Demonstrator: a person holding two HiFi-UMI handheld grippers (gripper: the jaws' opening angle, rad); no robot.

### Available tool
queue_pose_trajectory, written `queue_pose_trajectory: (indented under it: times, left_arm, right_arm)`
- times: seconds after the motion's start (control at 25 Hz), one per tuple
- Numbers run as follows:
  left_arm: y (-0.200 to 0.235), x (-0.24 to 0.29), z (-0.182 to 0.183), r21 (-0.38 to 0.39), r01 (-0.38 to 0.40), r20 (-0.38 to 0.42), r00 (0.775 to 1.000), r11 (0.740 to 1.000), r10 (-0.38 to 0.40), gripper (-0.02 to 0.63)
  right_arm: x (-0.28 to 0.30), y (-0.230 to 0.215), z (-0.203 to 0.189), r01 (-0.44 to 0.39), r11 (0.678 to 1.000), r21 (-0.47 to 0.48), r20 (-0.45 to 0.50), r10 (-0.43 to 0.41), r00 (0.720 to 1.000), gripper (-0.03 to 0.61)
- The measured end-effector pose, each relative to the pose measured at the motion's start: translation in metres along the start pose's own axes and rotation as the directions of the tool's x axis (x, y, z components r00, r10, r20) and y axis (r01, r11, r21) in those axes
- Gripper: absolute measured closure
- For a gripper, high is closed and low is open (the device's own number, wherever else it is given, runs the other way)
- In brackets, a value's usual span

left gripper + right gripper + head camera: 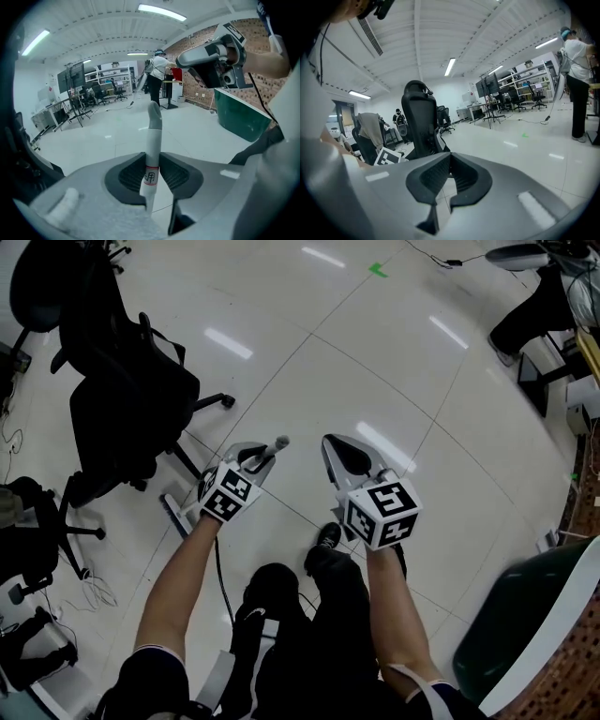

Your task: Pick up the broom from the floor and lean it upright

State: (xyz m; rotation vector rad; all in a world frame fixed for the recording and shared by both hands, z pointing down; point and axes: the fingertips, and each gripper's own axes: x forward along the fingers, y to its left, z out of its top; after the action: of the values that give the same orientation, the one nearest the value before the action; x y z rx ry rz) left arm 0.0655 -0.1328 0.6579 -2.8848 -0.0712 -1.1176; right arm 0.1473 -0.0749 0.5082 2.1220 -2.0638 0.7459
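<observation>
My left gripper (pixel 255 461) is shut on the broom's pale grey handle (pixel 273 450), which is lifted well above the floor. In the left gripper view the handle (pixel 152 140) stands between the pads (pixel 133 174) and juts out past them, ending in a rounded grey tip. A red-banded label on the handle sits right at the grip. The broom's lower length is hidden behind my left hand and forearm. My right gripper (pixel 339 454) hovers just right of the left one, shut with nothing in it. In its own view the right gripper (pixel 450 158) shows its pads meeting at the tips.
Black office chairs (pixel 122 399) crowd the left side, and one chair (pixel 419 122) is close ahead of the right gripper. A dark green bin (pixel 525 624) stands at the lower right. A person (pixel 157 77) is farther off, with desks and shelving behind. Cables lie at the left.
</observation>
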Motion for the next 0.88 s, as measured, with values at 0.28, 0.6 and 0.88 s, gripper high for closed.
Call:
queue_pose_trajectory:
  times: [0.28, 0.6, 0.88]
  left_arm:
    - [0.02, -0.076, 0.041, -0.05, -0.134, -0.004, 0.991, 0.99, 0.134, 0.518]
    - [0.06, -0.155, 0.052, -0.173, -0.349, -0.033, 0.937, 0.921, 0.348, 0.52]
    - [0.098, -0.242, 0.043, -0.34, -0.55, -0.108, 0.829, 0.763, 0.549, 0.518]
  right_arm:
    - [-0.012, 0.033, 0.062, -0.109, 0.993, -0.044, -0.017, 0.108, 0.994, 0.575]
    - [0.011, 0.073, 0.107, -0.269, 0.957, -0.104, -0.056, 0.264, 0.963, 0.575]
    - [0.036, 0.126, 0.135, -0.427, 0.892, -0.149, -0.1, 0.416, 0.904, 0.575]
